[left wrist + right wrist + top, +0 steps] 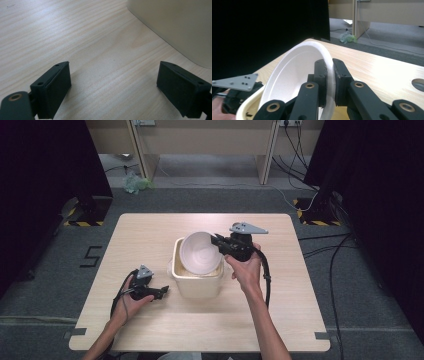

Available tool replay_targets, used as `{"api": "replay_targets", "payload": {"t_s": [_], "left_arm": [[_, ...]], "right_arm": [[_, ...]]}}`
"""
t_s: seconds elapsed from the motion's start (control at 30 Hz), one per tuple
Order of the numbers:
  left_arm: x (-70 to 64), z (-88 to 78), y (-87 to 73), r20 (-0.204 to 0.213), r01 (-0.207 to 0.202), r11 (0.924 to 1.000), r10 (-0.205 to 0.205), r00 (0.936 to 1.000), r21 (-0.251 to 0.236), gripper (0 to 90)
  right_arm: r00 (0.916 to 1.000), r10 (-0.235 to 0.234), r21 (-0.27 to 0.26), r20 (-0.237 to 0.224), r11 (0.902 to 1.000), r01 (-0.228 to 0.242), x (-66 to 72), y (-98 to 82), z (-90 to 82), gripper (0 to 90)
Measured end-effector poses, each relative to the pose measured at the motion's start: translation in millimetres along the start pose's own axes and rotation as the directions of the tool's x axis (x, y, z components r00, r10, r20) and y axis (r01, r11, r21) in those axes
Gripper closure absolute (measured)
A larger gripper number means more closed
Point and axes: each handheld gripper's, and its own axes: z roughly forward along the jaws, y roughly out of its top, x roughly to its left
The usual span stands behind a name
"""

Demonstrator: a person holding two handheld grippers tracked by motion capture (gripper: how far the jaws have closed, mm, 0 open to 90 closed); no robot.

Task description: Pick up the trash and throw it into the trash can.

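White foam bowl point(199, 252) pinched at rim by R gripper point(218, 241), jaws clamped tight on its wall, bowl tilted over the cream tub point(196, 282) at table point(150, 227) centre. L gripper point(162, 291) low by tub's left side, jaws spread wide w/ nothing between.

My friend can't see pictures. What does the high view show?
A right hand-held gripper pinches the rim of a tilted white bowl above a cream tub on a wooden table. The left hand-held gripper rests open beside the tub.
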Motion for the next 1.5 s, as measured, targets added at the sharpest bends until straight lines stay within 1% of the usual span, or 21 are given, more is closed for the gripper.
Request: {"api": "replay_targets", "payload": {"t_s": [0.23, 0.37, 0.47, 0.57, 0.73, 0.77, 0.87, 0.97, 1.1, 1.2, 1.33, 1.5], "left_arm": [[0.0, 0.0, 0.0, 0.001, 0.0, 1.0, 0.0, 1.0, 0.0, 11.2], [0.0, 0.0, 0.0, 0.001, 0.0, 1.0, 0.0, 1.0, 0.0, 11.2], [0.0, 0.0, 0.0, 0.001, 0.0, 1.0, 0.0, 1.0, 0.0, 11.2], [0.0, 0.0, 0.0, 0.001, 0.0, 1.0, 0.0, 1.0, 0.0, 11.2], [0.0, 0.1, -0.1, 0.001, 0.0, 1.0, 0.0, 1.0, -0.002, 11.2], [0.0, 0.1, -0.1, 0.001, 0.0, 1.0, 0.0, 1.0, -0.002, 11.2], [0.0, 0.1, -0.1, 0.001, 0.0, 1.0, 0.0, 1.0, -0.001, 11.2], [0.0, 0.2, -0.1, 0.0, 0.0, 1.0, 0.0, 1.0, -0.002, 11.1], [0.1, 0.2, 0.0, 0.001, -0.001, 1.0, 0.001, 1.0, -0.002, 11.1], [0.1, 0.1, 0.1, 0.001, -0.001, 1.0, 0.001, 1.0, 0.0, 11.0], [0.2, 0.3, 0.3, 0.002, -0.002, 1.0, 0.002, 1.0, 0.001, 10.8], [0.2, 0.3, 0.3, 0.002, -0.002, 1.0, 0.002, 1.0, 0.001, 10.8]], "right_arm": [[0.9999, 0.006, 0.02, 0.016, 0.9998, -0.006, -2.7, -6.2, 11.0, 83.1], [0.9995, -0.01, 0.031, 0.031, 0.9995, 0.009, -2.8, -8.7, 16.1, 83.0], [0.9997, -0.005, 0.038, 0.026, 0.9993, 0.004, -1.5, -9.9, 20.1, 82.9], [0.9995, -0.017, 0.047, 0.025, 0.9988, 0.016, 0.1, -11.7, 24.3, 82.6], [0.9996, -0.023, 0.071, 0.018, 0.9973, 0.022, 2.1, -16.6, 30.2, 80.4], [0.9998, -0.013, 0.078, 0.015, 0.9969, 0.012, 2.0, -17.6, 30.9, 79.3], [0.9999, -0.012, 0.082, 0.01, 0.9966, 0.011, 1.8, -18.6, 32.4, 74.0], [1.0, -0.005, 0.071, 0.006, 0.9975, 0.005, 2.5, -18.8, 32.2, 69.0], [0.9998, -0.015, 0.067, 0.014, 0.9976, 0.014, 3.3, -17.8, 29.2, 66.8], [0.9997, -0.011, 0.06, 0.02, 0.9982, 0.01, 2.5, -16.4, 24.7, 64.8], [0.9993, -0.01, 0.054, 0.035, 0.9985, 0.008, 0.5, -14.7, 18.3, 60.5], [0.9974, -0.01, 0.051, 0.072, 0.9987, 0.007, -2.0, -13.7, 10.1, 50.6]]}}
